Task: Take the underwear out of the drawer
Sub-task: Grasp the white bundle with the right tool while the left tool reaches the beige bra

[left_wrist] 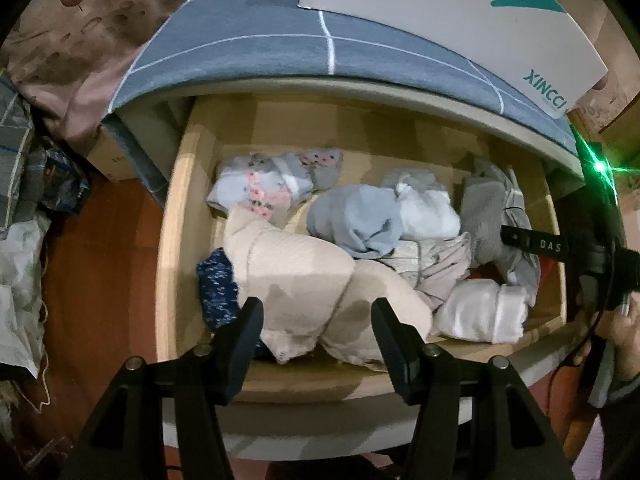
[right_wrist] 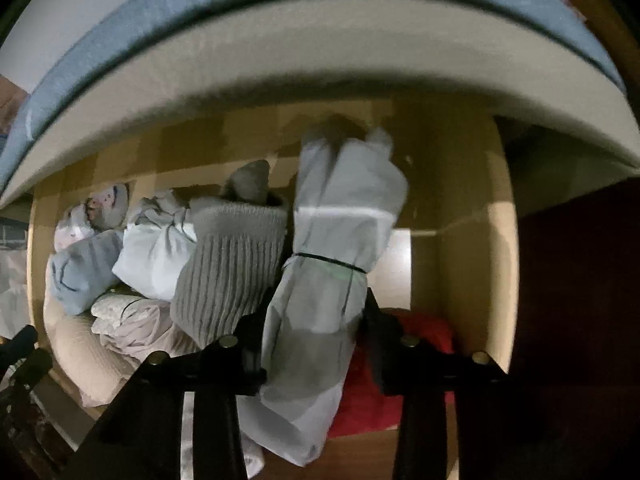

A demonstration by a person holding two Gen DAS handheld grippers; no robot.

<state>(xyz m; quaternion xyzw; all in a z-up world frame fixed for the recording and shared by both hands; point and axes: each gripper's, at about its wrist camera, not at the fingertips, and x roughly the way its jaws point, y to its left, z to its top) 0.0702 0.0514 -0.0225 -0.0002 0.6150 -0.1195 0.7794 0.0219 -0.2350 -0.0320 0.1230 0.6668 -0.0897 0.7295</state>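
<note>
Now the right gripper (right_wrist: 316, 344) is pointed down into the drawer, and its fingers (right_wrist: 250, 344) are pinched on a long pale grey-white rolled bundle of cloth with a thin dark band around its middle (right_wrist: 332, 240). That roll is taken to be the underwear. It is gripped but not yet lifted out; it is seen inside the light wooden drawer (right_wrist: 472, 240), at the right end. So the grab looks done, and the lifting out is left.

The left gripper (left_wrist: 318, 340) is held over the front of the drawer with its fingers (left_wrist: 248, 332) spread wide, and nothing is held between them.

Just beside the roll, a ribbed grey knitted bundle (right_wrist: 232, 264) is pressed close, and a red cloth (right_wrist: 400, 364) is tucked under it. These may be dragged along. A big cream ribbed bundle (left_wrist: 288, 268) and a white folded cloth (left_wrist: 480, 312) are packed nearby. Above the back of the drawer, a blue-covered mattress edge (left_wrist: 280, 52) hangs over, so room to lift is tight there.
</note>
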